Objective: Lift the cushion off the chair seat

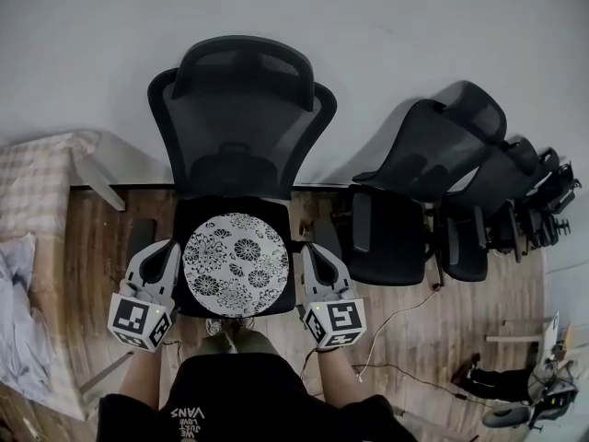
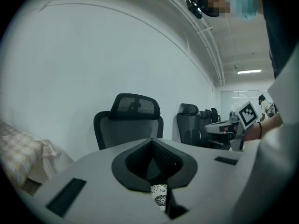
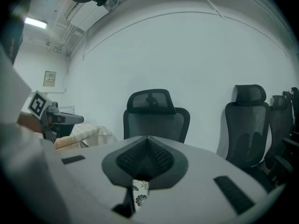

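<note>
A round cushion (image 1: 236,265) with a black-and-white flower print lies flat on the seat of a black mesh office chair (image 1: 241,118). My left gripper (image 1: 158,251) sits just off the cushion's left edge, jaws shut with nothing between them. My right gripper (image 1: 317,256) sits just off the right edge, also shut and empty. In the left gripper view the closed gripper (image 2: 152,141) points at the chair back (image 2: 133,125), with a sliver of cushion (image 2: 159,195) showing below. The right gripper view shows the same: closed gripper (image 3: 147,138), chair (image 3: 156,113), a strip of cushion (image 3: 140,192).
Several other black office chairs (image 1: 433,182) stand in a row to the right along the white wall. A table with a checked cloth (image 1: 32,191) is at the left. Cables (image 1: 405,320) trail over the wooden floor at the right. The person's legs are below the seat's front edge.
</note>
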Tool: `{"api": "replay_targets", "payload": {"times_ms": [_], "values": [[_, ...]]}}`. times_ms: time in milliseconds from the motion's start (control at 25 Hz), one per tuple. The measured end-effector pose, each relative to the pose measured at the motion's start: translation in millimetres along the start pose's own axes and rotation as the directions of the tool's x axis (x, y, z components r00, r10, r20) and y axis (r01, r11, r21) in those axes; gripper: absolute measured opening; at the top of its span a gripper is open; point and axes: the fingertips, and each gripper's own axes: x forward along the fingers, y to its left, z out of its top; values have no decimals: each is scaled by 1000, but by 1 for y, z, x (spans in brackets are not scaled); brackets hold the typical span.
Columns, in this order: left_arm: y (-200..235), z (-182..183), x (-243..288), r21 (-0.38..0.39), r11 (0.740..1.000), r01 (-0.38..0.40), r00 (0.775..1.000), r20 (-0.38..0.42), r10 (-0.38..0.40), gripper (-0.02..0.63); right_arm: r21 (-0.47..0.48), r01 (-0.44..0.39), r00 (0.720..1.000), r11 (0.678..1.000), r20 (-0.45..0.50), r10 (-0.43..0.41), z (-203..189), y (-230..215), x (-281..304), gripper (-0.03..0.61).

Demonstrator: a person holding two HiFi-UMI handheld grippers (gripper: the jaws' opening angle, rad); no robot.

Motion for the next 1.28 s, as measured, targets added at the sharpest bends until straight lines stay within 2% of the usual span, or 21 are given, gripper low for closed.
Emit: {"api": "replay_targets", "payload": {"times_ms": [480,1280], "values": [[-2,-18,17,-14,1000,-22,999,-45,21,11,27,-18,998,999,-51,20,-27,-15,14,17],[14,-94,34,-86,995,-55,983,-180,38,11,63,-21,983,998,-181,32,-103,-19,45,17]]}}
